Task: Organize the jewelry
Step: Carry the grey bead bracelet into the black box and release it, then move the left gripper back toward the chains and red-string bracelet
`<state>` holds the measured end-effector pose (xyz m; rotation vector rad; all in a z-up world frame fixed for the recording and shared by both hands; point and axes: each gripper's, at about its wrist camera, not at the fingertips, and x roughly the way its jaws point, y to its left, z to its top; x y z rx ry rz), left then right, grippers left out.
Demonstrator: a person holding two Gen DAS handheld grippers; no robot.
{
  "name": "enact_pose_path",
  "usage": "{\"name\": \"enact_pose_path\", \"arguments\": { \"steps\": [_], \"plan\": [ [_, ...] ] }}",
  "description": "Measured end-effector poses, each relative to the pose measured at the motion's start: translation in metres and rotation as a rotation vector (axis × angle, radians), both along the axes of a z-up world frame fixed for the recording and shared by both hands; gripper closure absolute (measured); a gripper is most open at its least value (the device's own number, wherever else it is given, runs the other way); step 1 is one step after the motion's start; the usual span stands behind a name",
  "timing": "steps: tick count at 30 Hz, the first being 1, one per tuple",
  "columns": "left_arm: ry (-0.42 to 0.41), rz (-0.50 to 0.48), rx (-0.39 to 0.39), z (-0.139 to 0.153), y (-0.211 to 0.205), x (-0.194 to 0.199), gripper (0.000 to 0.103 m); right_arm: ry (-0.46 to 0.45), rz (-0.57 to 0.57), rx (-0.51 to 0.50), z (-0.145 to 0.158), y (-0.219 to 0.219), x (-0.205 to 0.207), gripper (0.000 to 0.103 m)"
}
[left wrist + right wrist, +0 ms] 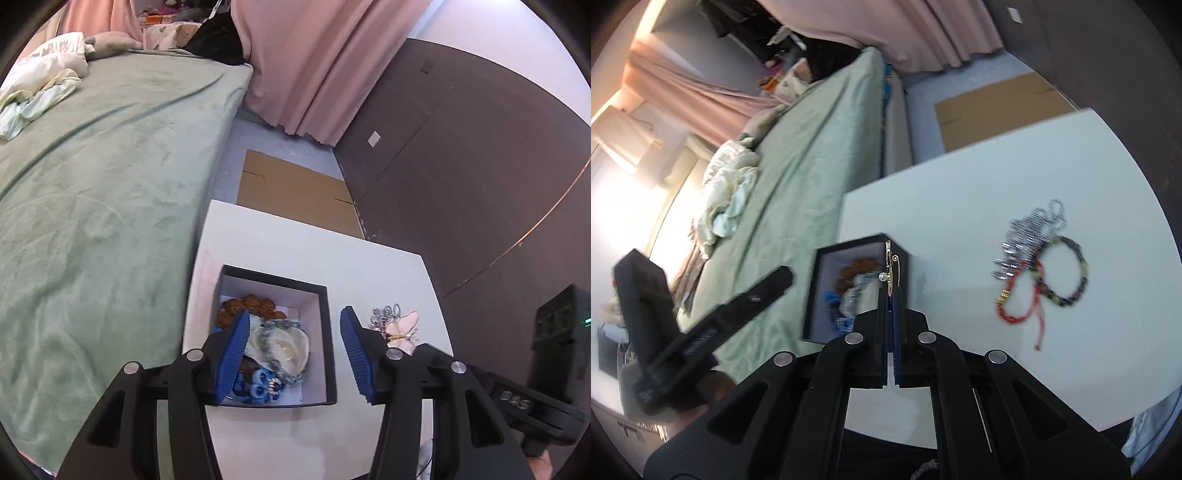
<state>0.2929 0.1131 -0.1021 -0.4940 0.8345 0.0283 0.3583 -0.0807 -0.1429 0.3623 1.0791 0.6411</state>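
A black box (325, 325) stands on the white table (280, 240). Inside it lie a brown bead bracelet (251, 305), a cream shell piece ringed by a pale chain (286, 345) and blue beads (258, 384). My left gripper (294, 314) hangs open above the box with nothing between its blue pads. To its right, my right gripper (417, 349) holds a pink butterfly clip (402, 328). In the right wrist view the right gripper (889, 291) is shut on that clip (889, 264), seen edge-on in front of the box (857, 251). A silver chain (1030, 232), a dark bead bracelet (1071, 273) and a red cord bracelet (1019, 299) lie on the table.
A bed with a green cover (92, 206) runs along the table's left side. Flat cardboard (291, 184) lies on the floor beyond the table, below a pink curtain (314, 66). A dark wall panel (461, 166) stands to the right. The left gripper's body (701, 325) shows at the left.
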Motion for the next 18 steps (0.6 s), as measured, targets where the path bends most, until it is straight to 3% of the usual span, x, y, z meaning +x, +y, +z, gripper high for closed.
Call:
{"name": "enact_pose_path", "arguments": {
  "steps": [4,8,11,12,13,14,18],
  "plan": [
    [-0.001,0.035,0.004,0.001,0.009,-0.004,0.054,-0.01,0.04,0.016,0.01,0.019,-0.004,0.1],
    [-0.014,0.072,0.002,0.002,0.018,-0.01,0.045,-0.003,0.069,0.028,0.013,0.037,-0.005,0.1],
    [-0.006,0.084,0.001,0.001,0.022,-0.01,0.044,0.006,0.089,0.026,0.011,0.05,-0.002,0.099],
    [-0.004,0.085,0.001,0.0,0.023,-0.009,0.043,0.03,0.096,0.033,0.005,0.053,0.002,0.096],
    [-0.002,0.087,0.002,0.0,0.024,-0.009,0.043,0.058,0.092,0.026,-0.001,0.054,0.007,0.078],
    [-0.001,0.088,0.004,0.0,0.024,-0.009,0.043,0.081,0.073,0.011,-0.006,0.052,0.01,0.069],
    [-0.001,0.078,0.014,-0.001,0.023,-0.009,0.039,0.04,0.02,-0.002,-0.009,0.028,0.006,0.045]
  ]
}}
